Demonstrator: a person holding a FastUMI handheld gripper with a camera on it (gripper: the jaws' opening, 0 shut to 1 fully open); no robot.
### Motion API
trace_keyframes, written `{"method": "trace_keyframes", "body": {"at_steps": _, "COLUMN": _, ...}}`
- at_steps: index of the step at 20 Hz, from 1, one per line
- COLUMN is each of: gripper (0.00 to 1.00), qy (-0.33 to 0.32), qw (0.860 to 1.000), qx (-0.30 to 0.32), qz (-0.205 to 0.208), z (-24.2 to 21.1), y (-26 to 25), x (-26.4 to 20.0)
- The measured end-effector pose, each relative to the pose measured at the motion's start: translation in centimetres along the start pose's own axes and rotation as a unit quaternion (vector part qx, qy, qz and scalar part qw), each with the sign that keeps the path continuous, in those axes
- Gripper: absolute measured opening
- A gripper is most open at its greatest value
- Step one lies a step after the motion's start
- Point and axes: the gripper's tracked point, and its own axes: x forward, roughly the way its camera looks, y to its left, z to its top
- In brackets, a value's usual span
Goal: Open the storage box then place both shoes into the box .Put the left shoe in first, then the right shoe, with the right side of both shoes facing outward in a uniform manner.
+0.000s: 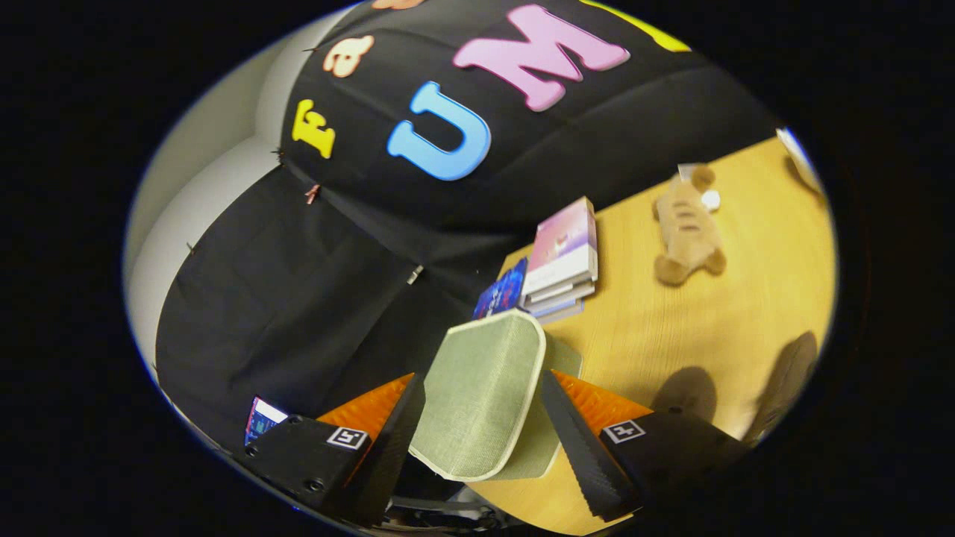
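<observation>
**Gripper view: lid pinched, slip risk**

My gripper is clamped on the storage box's green lid flap, raised between the fingers. Books at one o'clock, plush toy at two. A thin fabric edge could slide free, I judge.

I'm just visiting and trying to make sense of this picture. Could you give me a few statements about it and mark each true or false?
1. A green fabric lid sits between the two fingers of the gripper. True.
2. The jaws are empty and spread wide over bare wood. False: the green lid lies between them, both fingers against its sides.
3. A stack of books lies on the wooden table beyond the fingers. True.
4. A plush toy stands on top of the books. False: it lies on the table, apart from them.
5. The table is glass. False: it is light wood.
</observation>
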Motion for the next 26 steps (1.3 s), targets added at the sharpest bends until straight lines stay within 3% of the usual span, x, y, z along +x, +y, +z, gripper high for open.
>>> {"method": "trace_keyframes", "body": {"at_steps": 6, "gripper": 0.96, "qy": 0.083, "qw": 0.985, "qx": 0.143, "qz": 0.051, "z": -4.4, "y": -2.8, "x": 4.7}}
{"method": "trace_keyframes", "body": {"at_steps": 13, "gripper": 0.94, "qy": 0.112, "qw": 0.969, "qx": 0.198, "qz": 0.095, "z": -7.0, "y": -2.4, "x": 7.6}}
{"method": "trace_keyframes", "body": {"at_steps": 14, "gripper": 0.85, "qy": 0.112, "qw": 0.965, "qx": 0.212, "qz": 0.106, "z": -7.0, "y": -2.1, "x": 7.7}}
{"method": "trace_keyframes", "body": {"at_steps": 15, "gripper": 0.84, "qy": 0.111, "qw": 0.961, "qx": 0.224, "qz": 0.121, "z": -7.1, "y": -1.6, "x": 7.9}}
{"method": "trace_keyframes", "body": {"at_steps": 19, "gripper": 0.49, "qy": 0.111, "qw": 0.947, "qx": 0.250, "qz": 0.166, "z": -7.5, "y": -0.4, "x": 6.8}}
{"method": "trace_keyframes", "body": {"at_steps": 21, "gripper": 0.05, "qy": 0.096, "qw": 0.954, "qx": 0.235, "qz": 0.159, "z": -7.1, "y": -0.5, "x": 6.7}}
{"method": "trace_keyframes", "body": {"at_steps": 26, "gripper": 0.05, "qy": 0.071, "qw": 0.972, "qx": 0.178, "qz": 0.132, "z": -6.1, "y": 1.3, "x": 5.9}}
